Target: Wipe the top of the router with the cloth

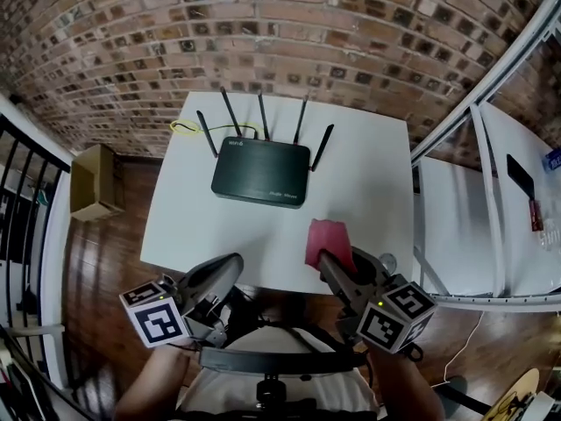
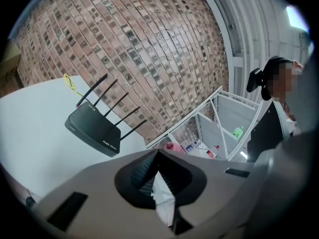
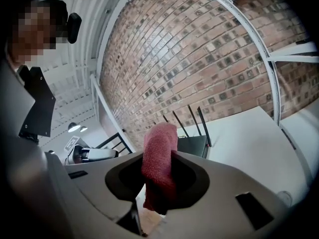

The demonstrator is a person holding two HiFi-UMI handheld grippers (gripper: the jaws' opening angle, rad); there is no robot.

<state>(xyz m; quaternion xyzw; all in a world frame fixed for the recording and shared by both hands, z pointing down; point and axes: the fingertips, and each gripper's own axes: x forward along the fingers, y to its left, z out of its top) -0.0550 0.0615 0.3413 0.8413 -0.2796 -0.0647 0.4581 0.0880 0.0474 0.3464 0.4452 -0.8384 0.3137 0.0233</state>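
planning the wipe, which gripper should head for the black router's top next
Right. The right gripper is shut on the pink terry cloth, over the white table near its front edge, facing the black five-antenna router. The left gripper is shut with nothing between its jaws.

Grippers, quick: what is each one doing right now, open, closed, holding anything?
Left gripper: closed, holding nothing.
Right gripper: closed on the pink cloth.

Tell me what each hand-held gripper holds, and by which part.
Right hand-held gripper clamps the pink terry cloth by one end; left hand-held gripper is shut and empty.
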